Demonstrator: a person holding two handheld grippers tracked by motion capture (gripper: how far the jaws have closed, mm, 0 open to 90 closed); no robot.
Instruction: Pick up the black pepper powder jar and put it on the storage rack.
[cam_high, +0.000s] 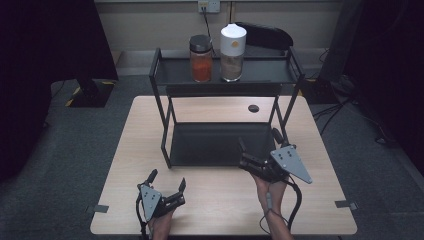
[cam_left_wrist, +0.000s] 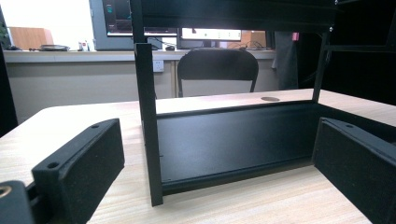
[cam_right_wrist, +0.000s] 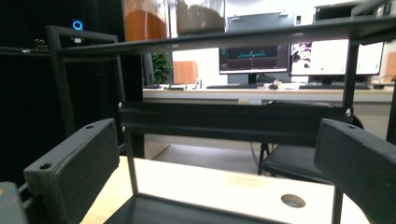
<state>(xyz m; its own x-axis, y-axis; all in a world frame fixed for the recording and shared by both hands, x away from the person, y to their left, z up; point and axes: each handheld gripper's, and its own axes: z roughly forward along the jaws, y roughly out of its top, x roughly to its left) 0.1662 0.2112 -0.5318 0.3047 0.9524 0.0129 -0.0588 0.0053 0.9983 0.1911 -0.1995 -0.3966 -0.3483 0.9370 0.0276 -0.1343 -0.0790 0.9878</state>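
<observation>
A: Status, near to far, relative to the rack?

B: Left gripper sits on the table in front of the rack's front-left leg, jaws spread wide, holding nothing. From the left gripper view the leg stands between the jaws, a bit left of centre.

A: Right one?

B: Right gripper is at the rack's front-right corner, just over the front edge of the bottom shelf. Jaws released too, nothing between them. The right gripper view looks through the rack, with the top shelf overhead.

A: Jars?

B: Both on the rack's top shelf, well apart from both grippers. Orange-filled jar with a dark lid at left, brown-filled jar with a white lid just beside it at right. Can't tell if they touch.

A: Behind the rack?

B: Round hole in the table behind the rack's right side. A chair beyond the far table edge.
</observation>
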